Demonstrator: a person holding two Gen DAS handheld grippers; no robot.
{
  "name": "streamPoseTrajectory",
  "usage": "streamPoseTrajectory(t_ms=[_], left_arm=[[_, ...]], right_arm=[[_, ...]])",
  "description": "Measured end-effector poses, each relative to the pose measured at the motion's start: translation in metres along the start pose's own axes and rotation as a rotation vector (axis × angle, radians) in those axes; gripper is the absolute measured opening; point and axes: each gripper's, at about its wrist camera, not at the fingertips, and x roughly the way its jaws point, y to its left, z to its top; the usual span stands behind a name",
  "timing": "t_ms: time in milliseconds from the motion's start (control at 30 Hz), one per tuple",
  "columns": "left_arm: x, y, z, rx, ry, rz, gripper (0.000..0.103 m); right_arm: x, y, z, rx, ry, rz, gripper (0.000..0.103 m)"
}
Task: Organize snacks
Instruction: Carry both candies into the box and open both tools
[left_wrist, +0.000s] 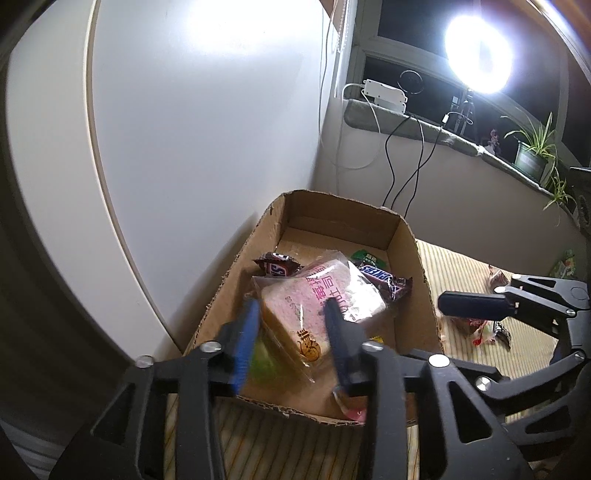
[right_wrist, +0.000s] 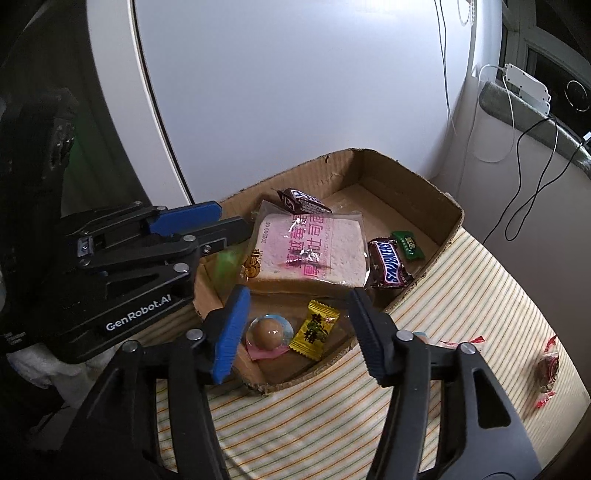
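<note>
A shallow cardboard box (left_wrist: 406, 236) (right_wrist: 448, 206) holds the snacks. A wrapped sandwich with pink print (left_wrist: 314, 306) (right_wrist: 310, 251) lies in its middle, with Snickers bars (left_wrist: 384, 278) (right_wrist: 388, 264) and a second bar (right_wrist: 301, 201) beside it. A green candy (right_wrist: 408, 245), a yellow candy (right_wrist: 314, 328) and a round jelly cup (right_wrist: 267, 332) also lie inside. My left gripper (left_wrist: 291, 325) (right_wrist: 218, 221) is open over the box's left part, fingers either side of the sandwich's corner. A blurred green thing (left_wrist: 264, 362) shows below it. My right gripper (right_wrist: 295, 321) (left_wrist: 469, 304) is open and empty above the box's near end.
The box sits on a striped cloth (right_wrist: 461, 295) against a white wall panel (left_wrist: 203, 129). Loose red-wrapped candies (right_wrist: 546, 369) (left_wrist: 480, 328) lie on the cloth to the right. Cables (left_wrist: 406, 155), a white power strip, a lamp and a plant (left_wrist: 535, 147) stand on the sill behind.
</note>
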Motion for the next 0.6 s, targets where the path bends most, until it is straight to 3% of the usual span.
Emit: streamPoseTrajectory(t_ms=[100,233,600], left_arm=[[-0.003,-0.003,0.002,0.012,-0.008,0.003,0.058],[-0.006,-0.006,0.003,0.012,-0.012,-0.007,0.067],[-0.018,-0.021,0.002,0.023,-0.026,-0.025,0.068]], right_arm=[[-0.006,-0.002,-0.002,0.001,-0.013,-0.002,0.074],[-0.013,-0.008,-0.006,0.009,-0.019,-0.021,0.086],[-0.036,-0.038,-0.029,0.067,-0.007,-0.075,0.089]])
